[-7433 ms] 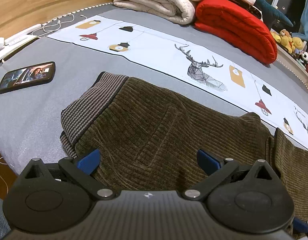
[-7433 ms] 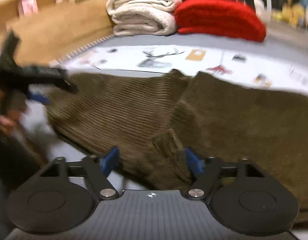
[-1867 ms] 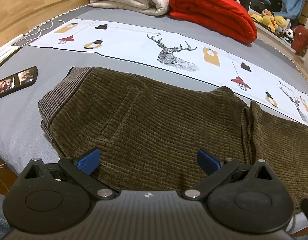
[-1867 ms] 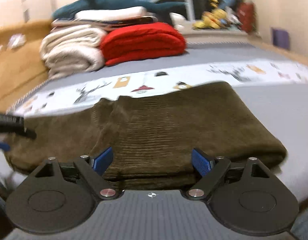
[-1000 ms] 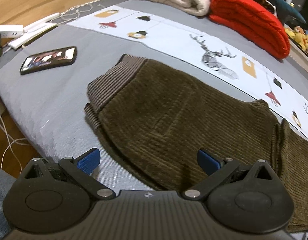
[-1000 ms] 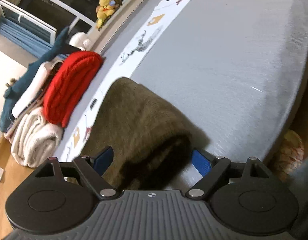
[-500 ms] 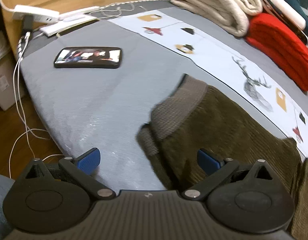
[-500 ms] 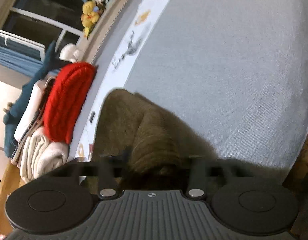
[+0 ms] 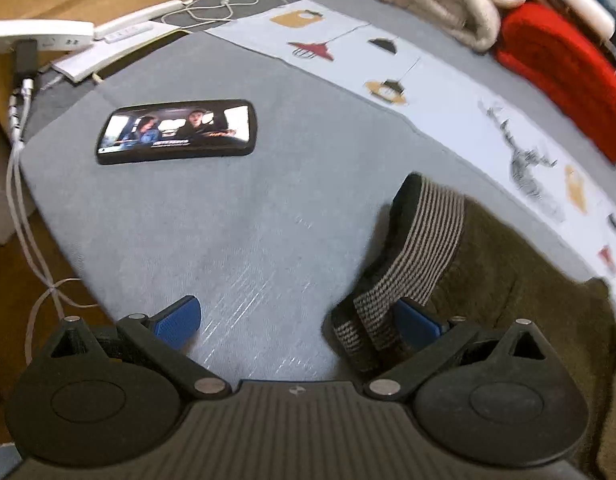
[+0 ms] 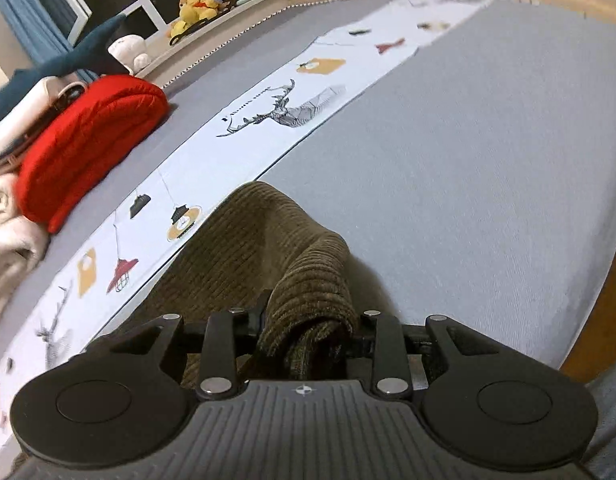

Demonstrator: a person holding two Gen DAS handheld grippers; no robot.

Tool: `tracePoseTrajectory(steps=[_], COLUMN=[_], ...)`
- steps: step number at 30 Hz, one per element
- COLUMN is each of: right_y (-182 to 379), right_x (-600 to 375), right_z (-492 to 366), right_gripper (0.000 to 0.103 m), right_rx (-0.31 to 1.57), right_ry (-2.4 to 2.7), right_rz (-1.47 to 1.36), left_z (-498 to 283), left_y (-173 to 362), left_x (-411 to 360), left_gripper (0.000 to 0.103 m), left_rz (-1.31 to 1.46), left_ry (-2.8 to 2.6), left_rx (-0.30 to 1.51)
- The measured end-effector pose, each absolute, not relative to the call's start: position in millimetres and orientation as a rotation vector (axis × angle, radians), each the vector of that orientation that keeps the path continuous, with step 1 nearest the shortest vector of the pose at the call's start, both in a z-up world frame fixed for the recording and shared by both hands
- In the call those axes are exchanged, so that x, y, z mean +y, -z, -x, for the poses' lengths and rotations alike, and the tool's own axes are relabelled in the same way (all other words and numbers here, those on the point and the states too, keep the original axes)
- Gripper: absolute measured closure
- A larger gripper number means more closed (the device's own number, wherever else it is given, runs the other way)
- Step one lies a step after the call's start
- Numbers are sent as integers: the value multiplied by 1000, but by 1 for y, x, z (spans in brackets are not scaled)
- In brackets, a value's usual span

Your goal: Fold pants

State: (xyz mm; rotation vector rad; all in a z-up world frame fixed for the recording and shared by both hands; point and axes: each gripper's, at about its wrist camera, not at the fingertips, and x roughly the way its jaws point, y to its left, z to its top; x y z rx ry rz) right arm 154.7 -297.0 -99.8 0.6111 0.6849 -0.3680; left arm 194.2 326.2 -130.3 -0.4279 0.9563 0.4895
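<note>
The brown corduroy pants [image 9: 508,280] lie on the grey bed, with a striped waistband [image 9: 420,256] at their left end. My left gripper [image 9: 295,320] is open at the waistband corner; its right blue pad [image 9: 416,320] lies against the band and its left pad rests on bare sheet. In the right wrist view my right gripper [image 10: 303,332] is shut on the folded end of the pants [image 10: 308,280], which bunches up between the jaws.
A phone [image 9: 175,132] with a lit screen lies on the bed [image 9: 227,220] left of the waistband. Cables and a power strip [image 9: 39,36] sit at the far left edge. Folded cream and red blankets [image 10: 87,136] are stacked at the back. A printed white runner [image 10: 267,116] crosses the bed.
My left gripper has swung left to the waistband corner, still open. My right gripper has closed on the folded leg end of the pants.
</note>
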Motion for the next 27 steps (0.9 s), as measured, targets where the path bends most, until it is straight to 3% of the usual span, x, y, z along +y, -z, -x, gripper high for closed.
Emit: tracePoseTrajectory(steps=[10,15,17,18,20,22,27], right_y=[20,66,111,129,140,129,89], right_x=[-75,89,138,150,147,130,61], right_z=[-188,-152,-135,-129,-109,-112,-120], right_gripper=[73,73,72,68,56,19,19], right_rx=[447,384,506,552,455,529,563], right_ry=[-117,-535,-703,-728,-717,-785,-728], right_rz=[-172,146,318,373,403,304,140], left_z=[-150,-135,-138,-139,-140,-139,-151], left_y=[112,128,127,127,125,119,99], left_x=[418,446,441,438,428,416,375], left_gripper=[0,0,0,0,0,0,0], left_rz=[706,878,816,787,749,717,624], left_ry=[-654,-638,-633,-617,-542,-439,-234], left_rx=[782,809,821,823,817,781,728])
